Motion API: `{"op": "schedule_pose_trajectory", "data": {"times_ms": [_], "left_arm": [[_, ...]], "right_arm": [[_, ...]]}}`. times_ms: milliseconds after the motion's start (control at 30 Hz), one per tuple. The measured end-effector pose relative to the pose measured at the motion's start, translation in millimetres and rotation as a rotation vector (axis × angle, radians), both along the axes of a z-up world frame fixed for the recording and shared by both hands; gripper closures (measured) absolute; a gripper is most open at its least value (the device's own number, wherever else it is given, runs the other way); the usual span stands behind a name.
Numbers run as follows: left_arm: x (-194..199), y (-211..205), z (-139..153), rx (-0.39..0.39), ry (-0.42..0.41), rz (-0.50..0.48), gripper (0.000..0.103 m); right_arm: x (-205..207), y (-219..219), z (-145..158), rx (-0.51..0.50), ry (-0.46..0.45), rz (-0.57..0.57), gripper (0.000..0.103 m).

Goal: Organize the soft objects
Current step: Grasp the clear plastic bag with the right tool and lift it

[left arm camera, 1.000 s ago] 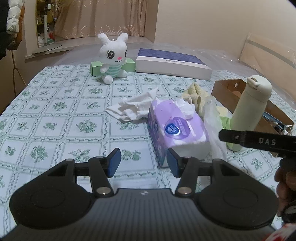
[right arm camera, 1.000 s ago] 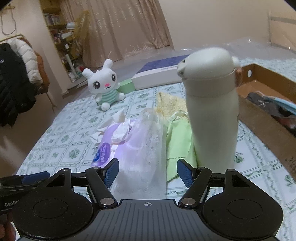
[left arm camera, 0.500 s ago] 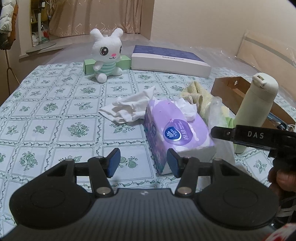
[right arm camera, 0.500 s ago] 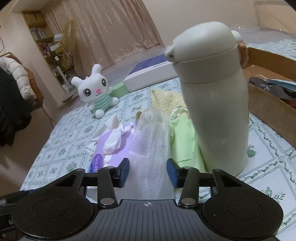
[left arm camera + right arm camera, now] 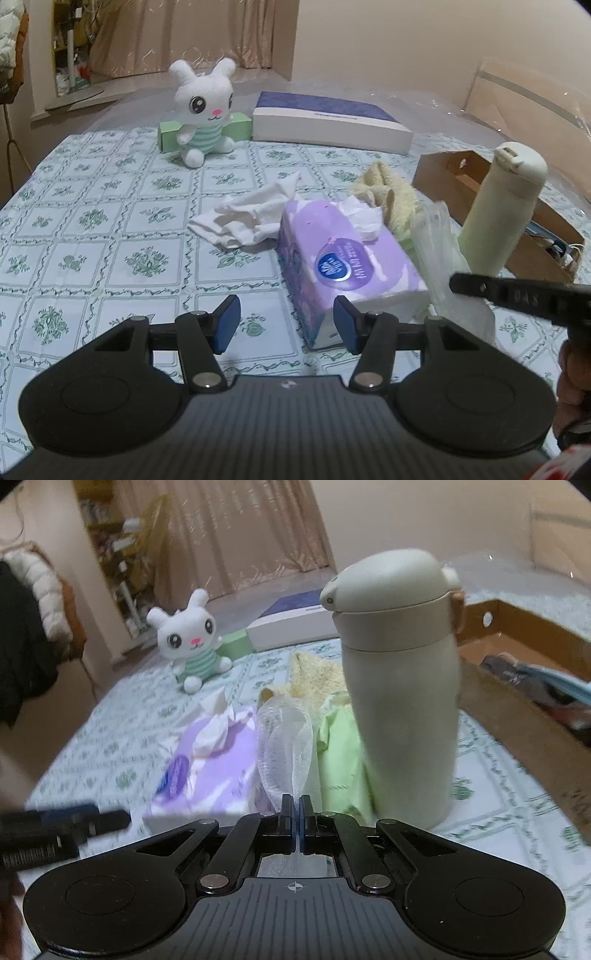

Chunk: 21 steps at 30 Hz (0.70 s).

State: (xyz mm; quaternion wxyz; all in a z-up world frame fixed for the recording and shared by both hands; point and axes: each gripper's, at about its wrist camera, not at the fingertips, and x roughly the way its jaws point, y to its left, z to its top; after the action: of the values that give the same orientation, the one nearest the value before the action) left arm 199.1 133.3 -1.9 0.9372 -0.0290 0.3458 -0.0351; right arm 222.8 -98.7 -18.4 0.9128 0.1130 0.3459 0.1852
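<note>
My right gripper (image 5: 296,805) is shut on the near end of a white mesh cloth (image 5: 284,746), which lies between a purple tissue pack (image 5: 210,760) and a green cloth (image 5: 340,753). The same mesh cloth (image 5: 434,243) shows right of the tissue pack (image 5: 343,258) in the left wrist view. My left gripper (image 5: 286,323) is open above the tablecloth, its right pad close to the pack's near corner, nothing between the pads. A crumpled white cloth (image 5: 251,218), a yellow fluffy towel (image 5: 388,192) and a white plush bunny (image 5: 205,110) lie farther back.
A tall cream bottle (image 5: 400,686) stands upright right of the cloths. A brown cardboard box (image 5: 524,686) holding items sits to its right. A flat purple-and-white box (image 5: 328,122) and a green box (image 5: 168,136) are at the back. The bed's left side shows bare patterned cloth (image 5: 92,236).
The right gripper's jaws have shut on the white mesh cloth, which stood between them open before. The left gripper has stayed nearly still, at the same width.
</note>
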Motion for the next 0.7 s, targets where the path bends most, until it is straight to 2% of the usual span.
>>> {"op": "schedule_pose_trajectory", "data": {"times_ms": [233,433,700], "left_arm": [[-3.7,-17.8,10.0,-0.002,-0.031,-0.061,0.051],[-6.7,-41.9,19.2,0.028,-0.063,-0.17,0.051],[-3.2,-82.0,13.7,0.078,-0.054,-0.303,0.051]], "right_arm": [[-29.8,-19.5,4.8,-0.099,0.005,0.043,0.102],[-54.9,-40.0,3.5,-0.18,0.024,0.101,0.102],[-78.5,-73.7,-1.8,-0.238,0.068,0.115,0.102]]}}
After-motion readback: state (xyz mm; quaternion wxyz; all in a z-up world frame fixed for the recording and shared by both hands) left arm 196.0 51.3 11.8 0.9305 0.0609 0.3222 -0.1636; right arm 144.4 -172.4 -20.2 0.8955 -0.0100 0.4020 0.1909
